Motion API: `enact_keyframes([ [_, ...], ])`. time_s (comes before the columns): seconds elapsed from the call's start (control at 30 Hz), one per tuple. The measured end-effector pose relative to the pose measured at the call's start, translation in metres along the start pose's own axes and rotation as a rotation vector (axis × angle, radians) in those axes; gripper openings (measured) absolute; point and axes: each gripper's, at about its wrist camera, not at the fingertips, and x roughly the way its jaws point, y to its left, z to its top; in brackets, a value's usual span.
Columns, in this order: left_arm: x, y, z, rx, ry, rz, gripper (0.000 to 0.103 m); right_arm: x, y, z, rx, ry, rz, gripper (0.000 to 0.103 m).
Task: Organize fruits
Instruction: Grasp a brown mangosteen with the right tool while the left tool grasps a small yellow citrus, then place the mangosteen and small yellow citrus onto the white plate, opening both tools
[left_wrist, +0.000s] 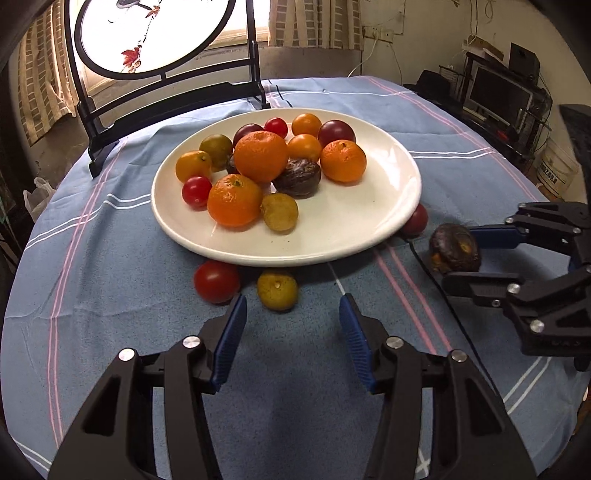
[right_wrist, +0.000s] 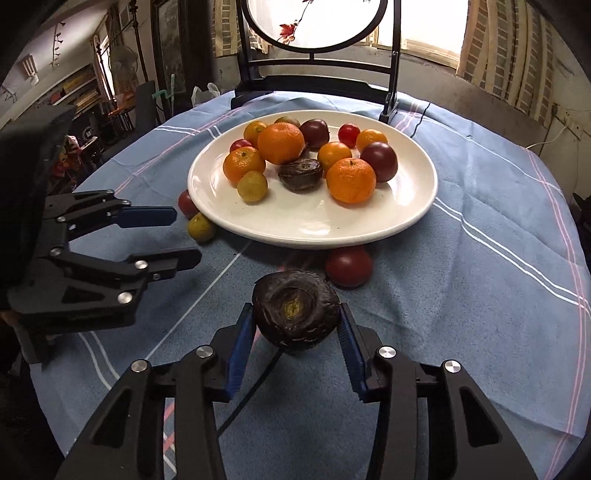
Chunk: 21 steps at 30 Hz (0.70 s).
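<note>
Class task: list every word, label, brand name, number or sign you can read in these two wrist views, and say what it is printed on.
No text can be read in either view.
White bucket at the right edge: dark printed characters, too blurred to read.
Right gripper body: faint raised marking, not legible.
Round screen behind the plate: a painted branch and red leaves, no writing visible.
Shelves at the left: too small to tell.

Blue cloth-covered table (left_wrist: 295, 369), white plate (left_wrist: 332, 236)
</note>
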Motion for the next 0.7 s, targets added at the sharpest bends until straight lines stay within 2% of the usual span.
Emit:
enact_keyframes([
  [0.03, 0.004, 0.000, 0.002, -0.007, 0.007, 0.001, 0.041, -0.004, -0.002, -0.001, 0.007, -0.003, 0.005, 0.045],
  [0.23, 0.019, 0.007, 0.008, -0.046, 0.023, 0.031, 0.036, -0.008, -0.009, -0.007, 0.016, -0.014, 0.010, 0.045],
  [0.33, 0.023, 0.009, 0.009, -0.054, 0.037, 0.036, 0.025, -0.006, -0.008, -0.008, 0.019, -0.012, 0.017, 0.045],
  [0.5, 0.005, 0.009, 0.000, -0.039, 0.023, 0.022, 0.025, -0.013, -0.001, -0.013, 0.005, -0.015, 0.032, 0.045],
  [0.7, -0.038, 0.008, -0.003, -0.019, -0.070, 0.019, 0.025, -0.028, 0.010, -0.014, -0.006, -0.042, 0.051, 0.045],
])
